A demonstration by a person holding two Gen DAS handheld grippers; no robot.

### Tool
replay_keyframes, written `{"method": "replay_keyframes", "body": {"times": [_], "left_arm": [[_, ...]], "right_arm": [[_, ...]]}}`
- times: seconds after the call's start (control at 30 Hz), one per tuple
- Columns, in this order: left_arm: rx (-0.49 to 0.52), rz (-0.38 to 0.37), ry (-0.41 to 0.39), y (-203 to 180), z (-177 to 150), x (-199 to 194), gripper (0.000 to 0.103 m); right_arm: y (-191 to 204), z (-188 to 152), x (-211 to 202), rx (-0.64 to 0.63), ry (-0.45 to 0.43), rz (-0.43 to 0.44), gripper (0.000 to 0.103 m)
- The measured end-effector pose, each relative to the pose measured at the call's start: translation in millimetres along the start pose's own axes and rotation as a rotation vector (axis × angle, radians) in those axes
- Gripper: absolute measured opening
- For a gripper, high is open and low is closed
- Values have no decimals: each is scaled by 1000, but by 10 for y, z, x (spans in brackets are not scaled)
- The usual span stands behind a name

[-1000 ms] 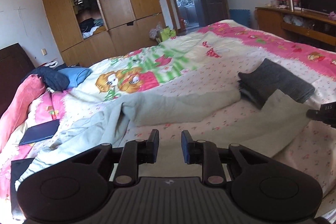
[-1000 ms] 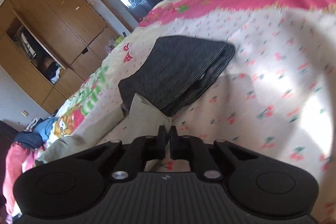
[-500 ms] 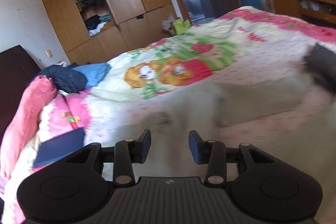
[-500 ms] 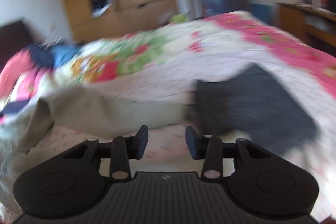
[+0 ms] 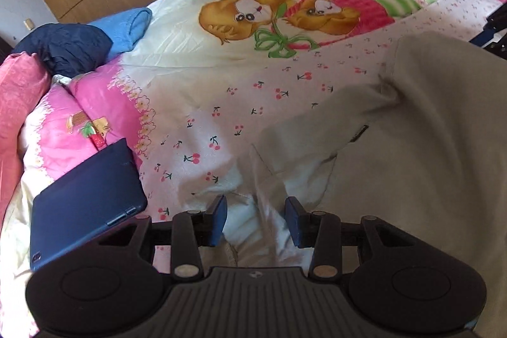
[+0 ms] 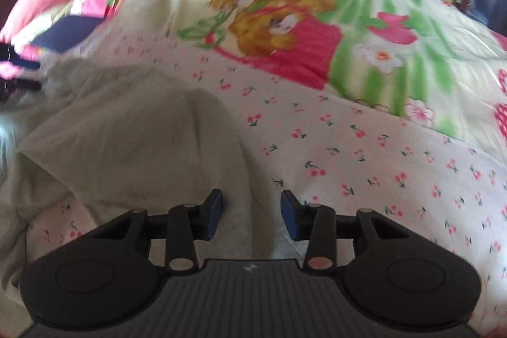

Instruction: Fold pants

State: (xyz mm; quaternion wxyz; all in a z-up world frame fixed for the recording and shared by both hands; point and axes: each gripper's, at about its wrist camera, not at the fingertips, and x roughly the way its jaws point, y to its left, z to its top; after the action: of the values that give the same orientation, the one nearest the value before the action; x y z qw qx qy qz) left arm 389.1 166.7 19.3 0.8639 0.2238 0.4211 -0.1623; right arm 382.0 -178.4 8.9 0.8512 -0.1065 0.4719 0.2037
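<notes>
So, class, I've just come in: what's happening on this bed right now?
A person with a handheld gripper in each hand is folding the beige pants spread on the cartoon bedspread. Both the left gripper and the right gripper hover over the fabric, jaws open, holding nothing. A blue tablet lies nearby.

Bare bedspread (image 5: 221, 78) beyond pants (image 5: 412, 148) (tablet (image 5: 85, 195) left)
</notes>
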Motion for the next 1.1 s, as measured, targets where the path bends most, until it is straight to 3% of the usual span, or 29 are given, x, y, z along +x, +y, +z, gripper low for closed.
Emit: {"method": "replay_keyframes", "body": {"times": [0.17, 0.3, 0.43, 0.57, 0.6, 0.63, 0.67, 0.73, 0.93, 1.1], "left_arm": [[-76, -64, -27, 298, 110, -3, 55], [-84, -74, 54, 474, 89, 227, 55], [-10, -126, 149, 405, 94, 575, 55], [11, -119, 180, 360, 146, 752, 54], [-5, -106, 175, 382, 157, 741, 49], [-16, -89, 169, 400, 155, 724, 44], [-21, -58, 165, 412, 146, 716, 30], [-27, -33, 164, 410, 121, 726, 26], [41, 27, 155, 237, 123, 717, 18], [3, 56, 95, 295, 129, 460, 18]], "right_arm": [[-37, 117, 180, 4, 89, 27, 42], [27, 190, 261, -45, 108, 35, 42], [58, 283, 329, -95, 118, 39, 42], [115, 317, 445, -135, 131, 31, 42], [114, 309, 441, -128, 126, 26, 41], [121, 292, 429, -113, 116, 16, 34], [139, 264, 414, -106, 107, 13, 15], [170, 229, 383, -92, 101, -9, 3], [201, 179, 134, -86, 27, -57, 1], [224, 162, -316, -55, -97, -107, 0]]}}
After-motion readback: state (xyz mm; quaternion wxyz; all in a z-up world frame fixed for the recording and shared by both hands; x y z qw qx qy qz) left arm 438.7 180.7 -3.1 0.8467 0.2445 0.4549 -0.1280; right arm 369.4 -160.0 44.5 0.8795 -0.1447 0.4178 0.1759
